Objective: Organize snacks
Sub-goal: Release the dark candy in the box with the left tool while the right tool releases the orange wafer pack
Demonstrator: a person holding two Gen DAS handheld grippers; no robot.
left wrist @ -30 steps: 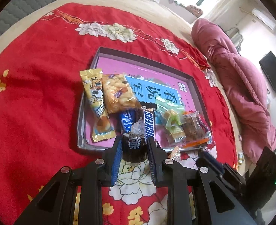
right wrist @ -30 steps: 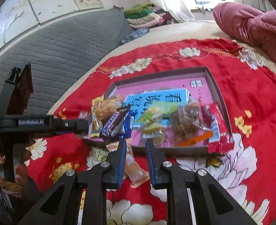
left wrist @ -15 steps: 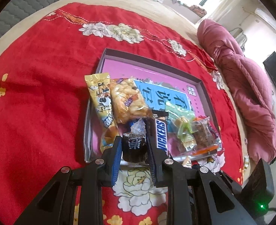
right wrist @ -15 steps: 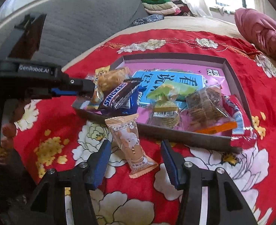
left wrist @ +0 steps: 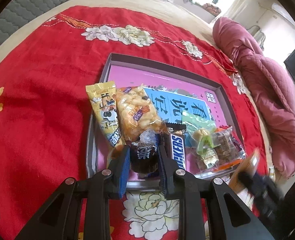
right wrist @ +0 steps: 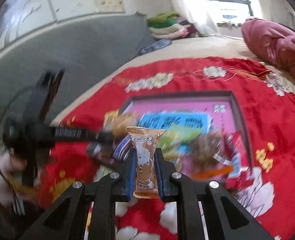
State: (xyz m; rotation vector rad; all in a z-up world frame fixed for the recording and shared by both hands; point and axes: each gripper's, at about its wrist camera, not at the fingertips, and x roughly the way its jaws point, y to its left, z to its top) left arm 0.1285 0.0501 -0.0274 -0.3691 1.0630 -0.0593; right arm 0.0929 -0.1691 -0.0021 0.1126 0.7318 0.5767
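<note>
Left gripper [left wrist: 143, 156] was clamped on a small dark wrapped candy [left wrist: 143, 156], its blue pads pressed against either side of the wrapper, with the twisted clear top poking up between them at lower centre of the left wrist view. It hung over the near rim of the grey tray [left wrist: 89, 140], probably so the candy could be set down in the gap between the yellow milk-candy packet [left wrist: 105, 114] and the Snickers bar [left wrist: 178, 152]. The snacks already in the tray lay in a loose row along that near edge: the yellow packet leftmost, a clear bag of puffed pieces [left wrist: 136, 112] partly over it, the Snickers bar at centre, then green-wrapped sweets [left wrist: 202, 142] and a brown cake in clear wrap [left wrist: 225, 146] to the right. The far, upper half of the tray showed only its pink printed floor, so room remained. Right gripper [right wrist: 145, 160] was closed on an orange cat-print packet [right wrist: 144, 160], held by its long sides with the printed face up and its top seal toward the tray, at lower centre of the right wrist view. That grip on the flat sides likely kept the light packet from twisting. It sat raised above the red floral blanket [right wrist: 277, 120], just short of the tray's near rim. That view was motion-blurred, so the tray contents could not be read there. Judged: both pieces were mid-carry, neither yet set in the tray.
</note>
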